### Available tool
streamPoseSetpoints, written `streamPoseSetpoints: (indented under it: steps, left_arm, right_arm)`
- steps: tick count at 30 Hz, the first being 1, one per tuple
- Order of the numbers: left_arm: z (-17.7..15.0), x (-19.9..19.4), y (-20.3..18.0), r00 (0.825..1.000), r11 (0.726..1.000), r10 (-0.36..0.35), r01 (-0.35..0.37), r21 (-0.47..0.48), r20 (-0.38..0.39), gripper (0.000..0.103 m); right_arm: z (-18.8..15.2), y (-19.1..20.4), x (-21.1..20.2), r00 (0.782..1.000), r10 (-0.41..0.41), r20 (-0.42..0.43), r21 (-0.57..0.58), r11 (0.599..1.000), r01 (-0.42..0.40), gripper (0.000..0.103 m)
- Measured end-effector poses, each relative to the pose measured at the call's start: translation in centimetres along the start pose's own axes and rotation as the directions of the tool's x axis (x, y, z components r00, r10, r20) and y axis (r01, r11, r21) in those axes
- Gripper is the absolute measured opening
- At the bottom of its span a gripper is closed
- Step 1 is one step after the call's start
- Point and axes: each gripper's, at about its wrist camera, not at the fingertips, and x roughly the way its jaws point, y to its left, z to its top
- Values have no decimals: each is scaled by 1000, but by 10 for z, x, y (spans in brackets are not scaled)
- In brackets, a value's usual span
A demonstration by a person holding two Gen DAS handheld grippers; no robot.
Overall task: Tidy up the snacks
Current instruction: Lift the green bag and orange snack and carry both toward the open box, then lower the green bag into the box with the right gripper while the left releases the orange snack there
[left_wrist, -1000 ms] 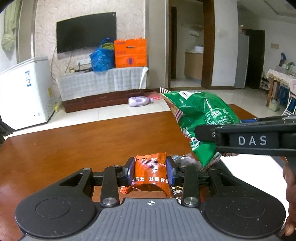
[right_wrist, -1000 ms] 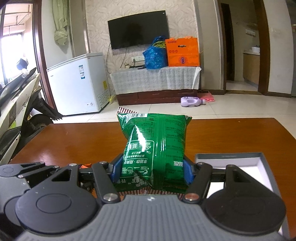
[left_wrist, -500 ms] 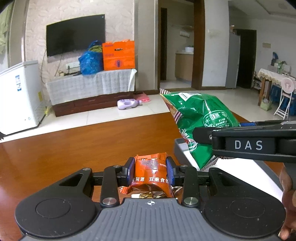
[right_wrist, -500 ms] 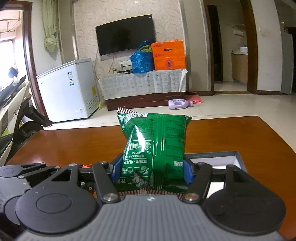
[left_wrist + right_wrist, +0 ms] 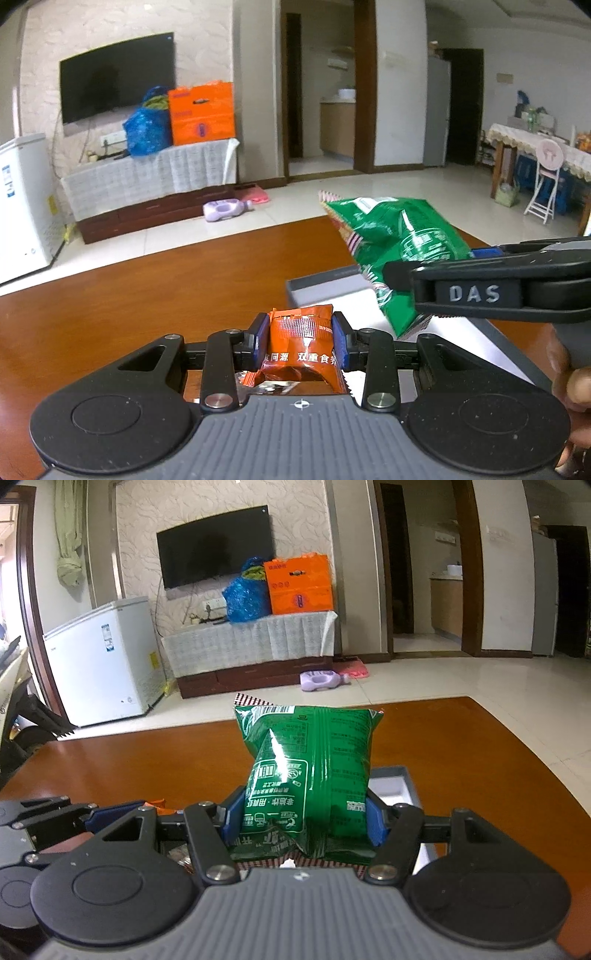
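My left gripper (image 5: 300,334) is shut on a small orange snack packet (image 5: 301,338), held above the brown wooden table (image 5: 129,295). My right gripper (image 5: 303,814) is shut on a puffy green snack bag (image 5: 310,760) that stands upright between its blue pads. In the left wrist view the green snack bag (image 5: 391,243) hangs over a grey box with a white inside (image 5: 332,288), with the right gripper's black body to its right. The grey box (image 5: 397,786) shows behind the bag in the right wrist view. The left gripper (image 5: 92,818) appears at the lower left there.
A person's fingers (image 5: 569,373) show at the right edge. Beyond the table lie a tiled floor with a purple bottle (image 5: 321,681), a white freezer (image 5: 107,664), and a TV stand carrying an orange box (image 5: 299,585) and a blue bag.
Both grippers have swung rightward with their snacks, so the room slid left in both views. The grey box now sits closer under the green bag. Both grips are unchanged.
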Motion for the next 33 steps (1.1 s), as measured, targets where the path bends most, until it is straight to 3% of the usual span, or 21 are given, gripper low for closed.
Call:
streamPoseSetpoints:
  steps: [13, 23, 33]
  left_arm:
    - [-9, 21, -35, 997, 995, -64, 66, 69, -34, 37]
    - [-20, 27, -53, 992, 989, -91, 100, 105, -84, 37]
    - [-26, 31, -54, 989, 988, -89, 102, 114, -115, 38]
  right_arm:
    - [-10, -32, 12, 999, -36, -26, 27, 999, 37, 64]
    - [-13, -31, 48, 993, -64, -96, 17, 998, 66, 64]
    - [-32, -23, 49, 987, -63, -147, -16, 998, 61, 64]
